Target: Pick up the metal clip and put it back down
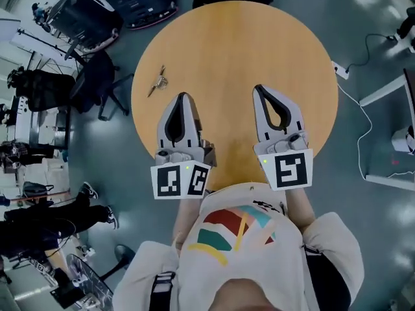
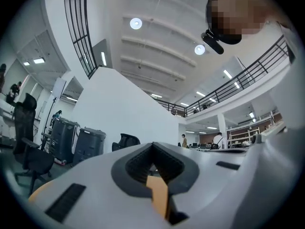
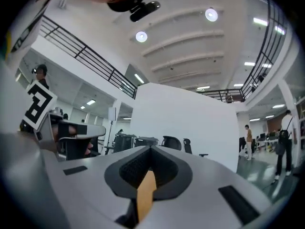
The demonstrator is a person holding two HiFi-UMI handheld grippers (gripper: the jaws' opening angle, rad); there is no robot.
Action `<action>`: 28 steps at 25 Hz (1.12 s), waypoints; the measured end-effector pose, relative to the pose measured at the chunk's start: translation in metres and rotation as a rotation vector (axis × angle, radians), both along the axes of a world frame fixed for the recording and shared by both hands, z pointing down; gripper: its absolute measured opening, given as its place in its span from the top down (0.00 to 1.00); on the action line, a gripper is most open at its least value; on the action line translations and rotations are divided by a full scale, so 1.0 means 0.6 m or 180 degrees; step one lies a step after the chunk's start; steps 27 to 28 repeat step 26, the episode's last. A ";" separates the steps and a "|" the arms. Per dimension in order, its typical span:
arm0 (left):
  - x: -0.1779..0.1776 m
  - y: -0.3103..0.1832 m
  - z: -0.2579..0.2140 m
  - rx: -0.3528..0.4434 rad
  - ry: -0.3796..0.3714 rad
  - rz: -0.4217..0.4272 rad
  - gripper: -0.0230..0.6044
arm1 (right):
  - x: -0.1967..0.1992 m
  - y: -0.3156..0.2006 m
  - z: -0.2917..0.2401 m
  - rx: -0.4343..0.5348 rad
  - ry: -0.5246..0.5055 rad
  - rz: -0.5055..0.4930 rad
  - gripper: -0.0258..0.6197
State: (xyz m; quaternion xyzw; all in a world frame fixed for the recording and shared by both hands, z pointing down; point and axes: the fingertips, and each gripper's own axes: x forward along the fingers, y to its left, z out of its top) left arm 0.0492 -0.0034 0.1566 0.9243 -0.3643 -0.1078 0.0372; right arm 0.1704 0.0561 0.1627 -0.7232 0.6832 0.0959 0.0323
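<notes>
Round wooden table [image 1: 240,50] fills the centre, grey floor [image 1: 363,18] all around it. Just off its left edge sits a black office chair [image 1: 91,83] — beyond that, dark wheeled cases [image 1: 139,2]. On the right, a white power strip [image 1: 342,70] lies on the floor near the table's rim — overhead, round ceiling lights [image 2: 136,23] glow.

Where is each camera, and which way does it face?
Head view: on the person's head, facing down at table, metal clip, left gripper, right gripper, own shirt.
Left gripper view: on the left gripper, along its shut jaws into a hall.
Right gripper view: on the right gripper, same hall; shares the left gripper with head view.
</notes>
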 end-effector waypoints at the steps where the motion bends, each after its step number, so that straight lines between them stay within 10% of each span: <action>1: 0.012 0.019 0.005 0.0050 -0.0078 0.0028 0.89 | 0.009 0.024 0.008 -0.0019 -0.0013 0.0075 0.94; 8: 0.063 0.091 0.016 0.0414 -0.0285 0.0104 0.89 | 0.062 0.093 0.042 0.0059 -0.0244 0.0164 0.94; 28: 0.030 0.092 0.037 0.0266 -0.0370 -0.0127 0.89 | 0.027 0.089 0.066 -0.0015 -0.0193 -0.0165 0.94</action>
